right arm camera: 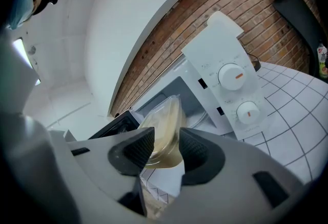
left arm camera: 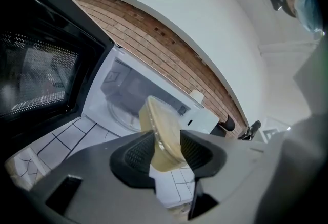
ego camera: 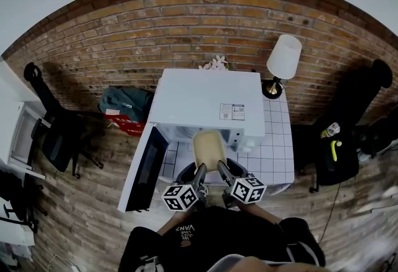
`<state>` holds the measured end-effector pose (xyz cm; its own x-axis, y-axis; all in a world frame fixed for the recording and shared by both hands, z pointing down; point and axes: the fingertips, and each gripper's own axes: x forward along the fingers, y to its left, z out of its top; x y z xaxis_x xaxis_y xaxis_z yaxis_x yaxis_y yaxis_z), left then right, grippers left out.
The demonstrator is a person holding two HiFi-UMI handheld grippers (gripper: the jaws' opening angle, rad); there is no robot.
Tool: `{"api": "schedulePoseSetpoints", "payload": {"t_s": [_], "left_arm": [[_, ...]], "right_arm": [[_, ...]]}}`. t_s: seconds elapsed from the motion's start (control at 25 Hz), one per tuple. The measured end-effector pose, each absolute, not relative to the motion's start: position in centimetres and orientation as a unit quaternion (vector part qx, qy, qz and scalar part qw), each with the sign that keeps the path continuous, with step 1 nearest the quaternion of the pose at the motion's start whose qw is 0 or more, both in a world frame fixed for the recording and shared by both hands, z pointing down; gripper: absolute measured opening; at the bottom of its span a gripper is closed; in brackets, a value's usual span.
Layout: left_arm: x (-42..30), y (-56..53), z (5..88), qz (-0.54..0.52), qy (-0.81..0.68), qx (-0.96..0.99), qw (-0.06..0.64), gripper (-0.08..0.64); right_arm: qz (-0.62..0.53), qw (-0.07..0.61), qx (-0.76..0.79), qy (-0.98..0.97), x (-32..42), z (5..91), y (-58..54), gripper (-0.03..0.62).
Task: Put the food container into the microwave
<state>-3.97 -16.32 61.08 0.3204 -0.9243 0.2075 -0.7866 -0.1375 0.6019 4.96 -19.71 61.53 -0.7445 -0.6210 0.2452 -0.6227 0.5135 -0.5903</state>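
— two grippers: holding what?
— left gripper [ego camera: 194, 171] and right gripper [ego camera: 229, 170] each pinch the food container's [ego camera: 209, 147] near edge.
— and the microwave [ego camera: 208, 99]?
— straight ahead, door [ego camera: 144, 168] open; the container's long axis points at the cavity [left arm camera: 128, 100], just outside.

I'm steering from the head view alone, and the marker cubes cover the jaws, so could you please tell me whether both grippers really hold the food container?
Observer: Yes. The left gripper has its pads pressed on the edge of the food container.
Operator: Thanks, and the right one?
Observer: The right gripper is clamped on the container's edge too.
Operator: What is inside the microwave?
Observer: The left gripper view shows only a glass turntable in its cavity.
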Motion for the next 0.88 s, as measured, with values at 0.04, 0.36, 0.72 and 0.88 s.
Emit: {"api": "schedulePoseSetpoints", "payload": {"t_s": [0.04,0.36,0.72,0.88], "left_arm": [[-4.2,-16.6,61.2,-0.106,-0.573,0.746,0.322,0.161],[-5.8,-18.7,62.4,-0.096,-0.572,0.745,0.330,0.156],[-7.0,-20.6,63.8,-0.088,-0.569,0.743,0.342,0.151],[-7.5,-21.5,64.2,-0.083,-0.568,0.741,0.348,0.150]], "right_arm": [[0.341,0.003,0.357,-0.870,4.7,61.6,-19.9,0.146],[0.340,0.018,0.365,-0.866,3.2,63.0,-21.9,0.144],[0.352,0.037,0.372,-0.858,2.1,65.1,-23.5,0.145],[0.355,0.039,0.375,-0.856,1.5,65.3,-24.4,0.146]]}}
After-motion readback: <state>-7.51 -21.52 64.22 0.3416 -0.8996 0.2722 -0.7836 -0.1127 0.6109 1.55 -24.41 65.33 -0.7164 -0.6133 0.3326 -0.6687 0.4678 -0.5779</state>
